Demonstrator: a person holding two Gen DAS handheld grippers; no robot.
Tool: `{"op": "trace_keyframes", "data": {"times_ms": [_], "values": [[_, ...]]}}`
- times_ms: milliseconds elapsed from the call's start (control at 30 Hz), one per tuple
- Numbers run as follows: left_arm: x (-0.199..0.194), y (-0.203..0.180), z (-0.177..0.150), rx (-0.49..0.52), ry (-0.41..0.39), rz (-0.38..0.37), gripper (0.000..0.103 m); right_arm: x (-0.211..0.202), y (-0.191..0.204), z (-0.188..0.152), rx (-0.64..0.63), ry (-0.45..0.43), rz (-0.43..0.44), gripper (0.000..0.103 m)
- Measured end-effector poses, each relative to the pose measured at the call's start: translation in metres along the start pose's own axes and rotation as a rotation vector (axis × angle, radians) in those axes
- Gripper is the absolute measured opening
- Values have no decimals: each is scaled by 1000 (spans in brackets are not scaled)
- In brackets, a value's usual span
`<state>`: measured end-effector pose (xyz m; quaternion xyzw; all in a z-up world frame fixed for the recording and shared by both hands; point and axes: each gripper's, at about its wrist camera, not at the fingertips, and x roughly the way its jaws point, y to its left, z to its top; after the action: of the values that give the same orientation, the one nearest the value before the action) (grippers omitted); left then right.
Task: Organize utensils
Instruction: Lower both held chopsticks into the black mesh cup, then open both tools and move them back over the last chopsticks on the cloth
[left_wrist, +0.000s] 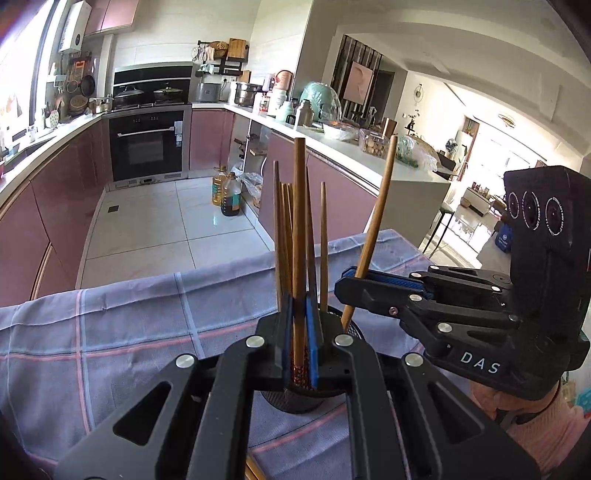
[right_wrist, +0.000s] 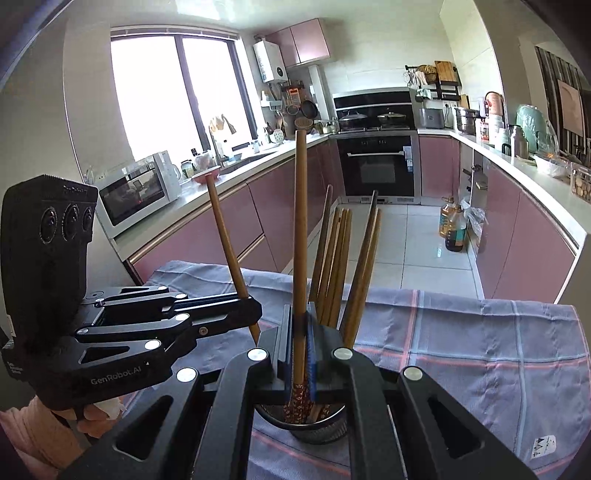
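A dark mesh holder stands on the checked cloth with several wooden chopsticks upright in it. My left gripper is shut on one chopstick. In the left wrist view its patterned lower end hangs right over the holder's mouth. My right gripper is shut on another chopstick, patterned end down inside the holder's rim. The two grippers sit close together, one on each side of the holder, which they partly hide.
A blue-and-pink checked cloth covers the table, whose far edge lies just behind the holder. Beyond are the tiled floor, oil bottles, pink cabinets and an oven. A hand in a pink sleeve holds the right gripper.
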<state>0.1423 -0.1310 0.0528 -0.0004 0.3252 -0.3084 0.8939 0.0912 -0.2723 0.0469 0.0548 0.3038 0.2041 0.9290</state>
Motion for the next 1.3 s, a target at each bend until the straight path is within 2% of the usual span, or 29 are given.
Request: {"op": "trace_keyframes", "data": {"times_ms": [167, 400, 567, 767, 800, 833, 867, 967, 1033, 1100, 1200, 1300], "values": [[11, 1, 0, 1, 24, -2, 8, 15, -6, -3, 28, 41, -5, 6], [24, 6, 0, -10, 41, -1, 8, 19, -10, -1, 53, 40, -19, 7], [18, 3, -4, -20, 34, 2, 14, 14, -14, -3, 74, 22, -21, 9], [-5, 13, -15, -38, -24, 11, 29, -1, -9, -9, 61, -8, 6, 22], [-10, 14, -18, -41, -33, 14, 34, -5, -7, -11, 55, -14, 12, 24], [-15, 16, -23, -48, -42, 19, 43, -9, -4, -14, 47, -21, 19, 28], [-20, 19, -27, -55, -51, 22, 46, -12, -1, -17, 39, -26, 30, 32], [-34, 28, -41, -68, -67, 50, 51, -24, 10, -27, 12, -39, 56, 41], [-43, 36, -53, -82, -71, 78, 58, -30, 17, -36, -13, -41, 75, 48], [-50, 43, -67, -98, -69, 115, 64, -32, 24, -45, -25, -28, 98, 54], [-55, 55, -87, -123, -45, 177, 66, -23, 35, -63, -36, 30, 115, 55], [-55, 65, -110, -145, -6, 208, 66, -4, 43, -81, -30, 107, 126, 55]]}}
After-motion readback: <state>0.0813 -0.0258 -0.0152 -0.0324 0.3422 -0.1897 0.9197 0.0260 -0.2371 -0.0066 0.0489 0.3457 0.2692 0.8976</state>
